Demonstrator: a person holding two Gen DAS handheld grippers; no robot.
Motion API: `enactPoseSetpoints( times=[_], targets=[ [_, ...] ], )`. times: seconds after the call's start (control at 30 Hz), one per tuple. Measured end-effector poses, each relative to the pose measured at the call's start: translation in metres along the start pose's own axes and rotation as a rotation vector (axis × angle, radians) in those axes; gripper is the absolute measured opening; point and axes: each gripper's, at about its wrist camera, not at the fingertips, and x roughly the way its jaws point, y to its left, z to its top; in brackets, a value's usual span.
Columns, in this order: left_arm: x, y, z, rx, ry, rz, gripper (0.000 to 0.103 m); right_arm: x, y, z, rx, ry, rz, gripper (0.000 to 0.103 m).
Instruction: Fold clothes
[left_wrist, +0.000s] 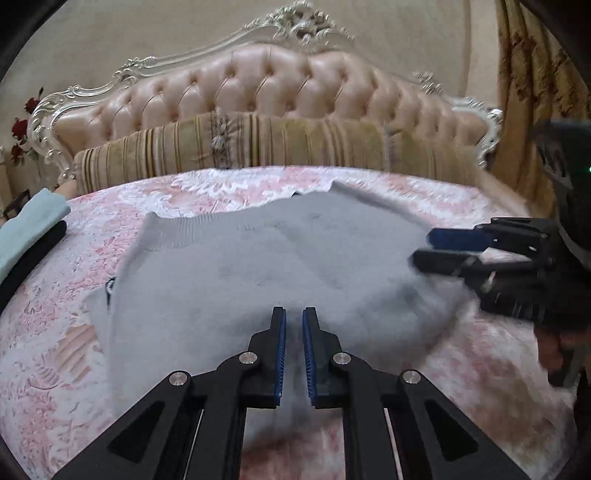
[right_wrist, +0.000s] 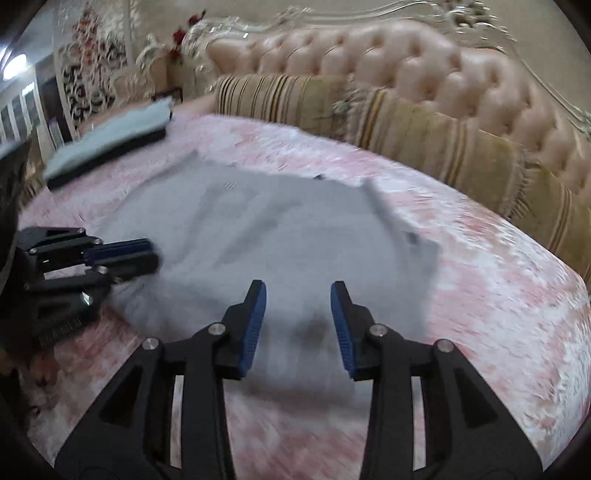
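Note:
A grey knit sweater (left_wrist: 266, 266) lies partly folded on the pink patterned bedspread (left_wrist: 55, 362); it also shows in the right wrist view (right_wrist: 258, 236). My left gripper (left_wrist: 294, 317) is over its near edge, jaws nearly closed with grey cloth between them. It shows at the left of the right wrist view (right_wrist: 153, 254). My right gripper (right_wrist: 298, 291) is open above the sweater's near edge, with nothing held. It shows at the right of the left wrist view (left_wrist: 424, 247). Both views are motion-blurred.
A folded light-blue garment on a dark one (left_wrist: 26, 232) lies at the bed's left edge, also in the right wrist view (right_wrist: 110, 136). Striped bolster pillows (left_wrist: 236, 147) and a tufted pink headboard (left_wrist: 266, 85) stand behind. A curtain (left_wrist: 535, 92) hangs at the right.

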Motion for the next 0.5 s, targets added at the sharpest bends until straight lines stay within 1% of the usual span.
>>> enactPoseSetpoints(
  times=[0.07,0.1,0.13,0.27,0.33,0.4,0.43,0.5],
  targets=[
    [0.003,-0.002,0.001,-0.006,0.008,0.007,0.009,0.022,0.008,0.000,-0.022,0.045,-0.013,0.040],
    [0.004,-0.003,0.001,-0.008,0.013,0.011,0.009,0.024,0.007,-0.002,-0.018,0.046,-0.014,0.039],
    [0.005,-0.004,0.001,-0.011,0.017,0.015,0.009,0.026,0.006,-0.004,-0.014,0.047,-0.015,0.042],
    [0.010,-0.008,0.002,-0.022,0.034,0.029,0.010,0.024,-0.001,-0.007,0.015,0.044,-0.015,0.043],
    [0.015,-0.010,0.004,-0.029,0.050,0.038,0.009,0.014,-0.003,-0.001,0.056,-0.002,-0.024,0.043],
    [0.028,-0.012,0.010,-0.036,0.093,0.051,0.009,0.010,-0.001,0.003,0.061,-0.025,0.007,0.044],
    [0.035,-0.013,0.014,-0.040,0.114,0.057,0.009,0.016,0.002,0.005,0.042,-0.002,0.008,0.046],
    [0.045,-0.014,0.018,-0.048,0.148,0.065,0.009,0.028,0.003,0.003,0.021,0.043,-0.028,0.046]
  ],
)
